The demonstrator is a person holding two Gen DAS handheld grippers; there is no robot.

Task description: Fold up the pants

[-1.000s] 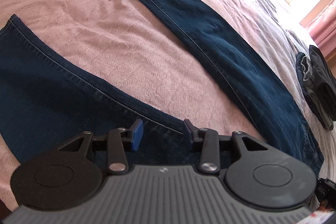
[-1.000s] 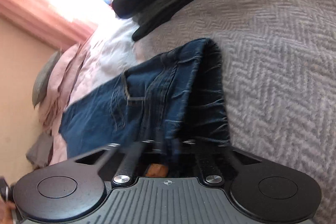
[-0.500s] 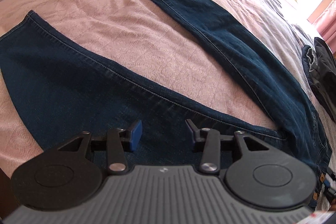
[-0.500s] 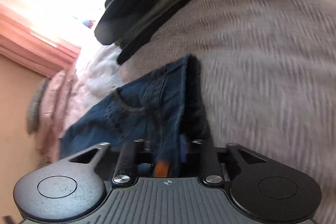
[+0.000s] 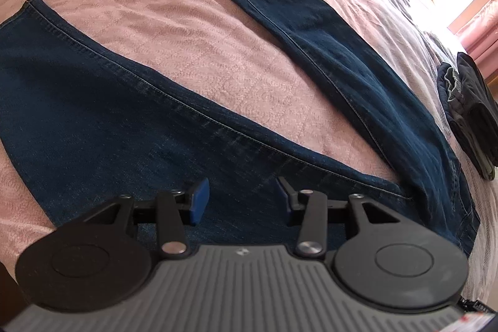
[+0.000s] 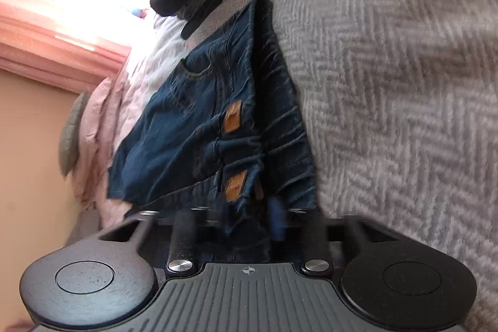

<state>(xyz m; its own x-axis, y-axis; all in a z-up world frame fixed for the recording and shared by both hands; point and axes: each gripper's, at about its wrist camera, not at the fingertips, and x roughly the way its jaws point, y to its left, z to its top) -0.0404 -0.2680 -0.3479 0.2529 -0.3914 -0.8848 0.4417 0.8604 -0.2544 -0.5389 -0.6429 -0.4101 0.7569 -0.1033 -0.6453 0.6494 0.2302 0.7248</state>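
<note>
Left wrist view: the pink quilted bed [image 5: 193, 52] carries the dark blue denim pants [image 5: 130, 126], laid flat with both legs spread apart in a V that meets at the crotch to the right. A folded dark garment pile [image 5: 470, 111] lies well apart at the bed's right edge. The left tool [image 5: 242, 201] hovers over the near leg, released, nothing between its blue pads.

Right wrist view: the waistband, with two tan leather tabs [image 6: 232, 121], lies bunched on a grey herringbone blanket [image 6: 404, 83]. The right tool [image 6: 249, 220] is clenched on the waist denim.

Judgement: the lengthwise fold is in hand and not yet made. The next move calls for bringing one leg over onto the other, seams aligned.
</note>
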